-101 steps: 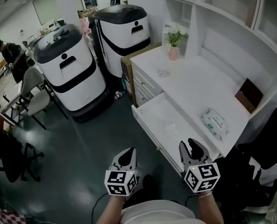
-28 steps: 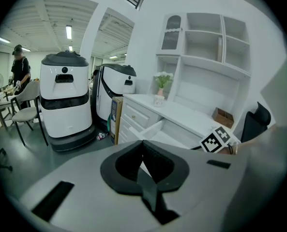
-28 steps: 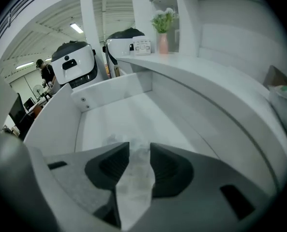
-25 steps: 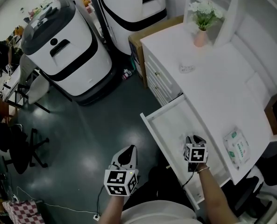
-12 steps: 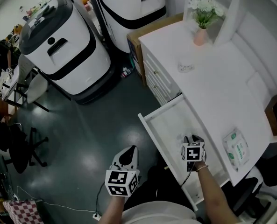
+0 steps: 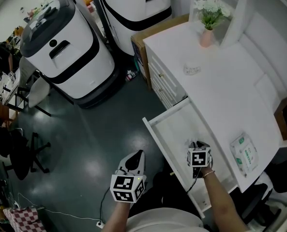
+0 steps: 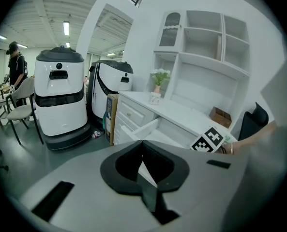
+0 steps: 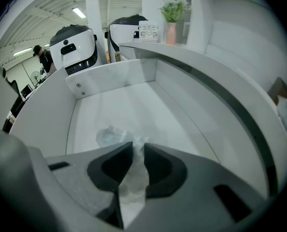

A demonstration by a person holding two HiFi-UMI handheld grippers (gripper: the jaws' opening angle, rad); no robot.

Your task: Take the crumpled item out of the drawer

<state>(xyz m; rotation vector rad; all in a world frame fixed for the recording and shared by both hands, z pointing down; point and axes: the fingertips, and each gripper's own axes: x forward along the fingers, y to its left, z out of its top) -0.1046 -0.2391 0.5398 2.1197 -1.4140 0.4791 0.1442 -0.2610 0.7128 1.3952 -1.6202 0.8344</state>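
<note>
The white drawer stands pulled out of the desk. My right gripper reaches down into it. In the right gripper view the crumpled white item lies on the drawer floor, and part of it fills the narrow gap between the jaws of my right gripper, which are closing on it. From the head view the item is mostly hidden under that gripper. My left gripper hangs over the dark floor left of the drawer, shut and empty, also seen as left gripper.
On the white desk top sit a pack of wipes, a small object and a pink flower vase. Two large white and black machines stand on the floor to the left. Chairs are at far left.
Since four seconds ago my right gripper has gone down into the open drawer. Over the last second it has edged slightly left onto the crumpled item; the left gripper has barely moved.
</note>
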